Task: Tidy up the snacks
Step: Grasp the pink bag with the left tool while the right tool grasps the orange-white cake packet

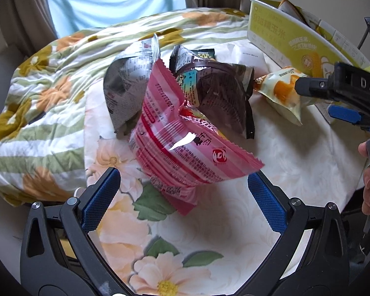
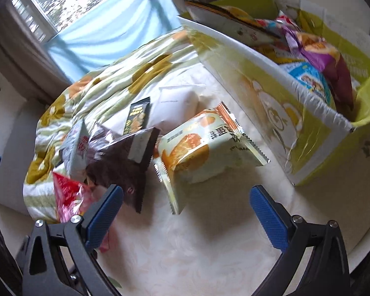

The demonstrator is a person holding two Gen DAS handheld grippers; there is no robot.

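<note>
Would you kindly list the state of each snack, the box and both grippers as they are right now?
left gripper: open, pink packet between its fingers, not clamped
right gripper: open, holds nothing
pink packet: sealed, on the bed
orange-and-white packet: sealed, on the bed, outside the box
dark brown packet: crumpled, in the pile
silver packet: crumpled, in the pile
yellow-green box: open-topped, snacks inside

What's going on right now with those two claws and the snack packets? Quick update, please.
Left gripper open, pink packet between its fingers. Right gripper open, facing orange-and-white packet. Yellow-green box part filled. Brown packet crowds the pile.
</note>
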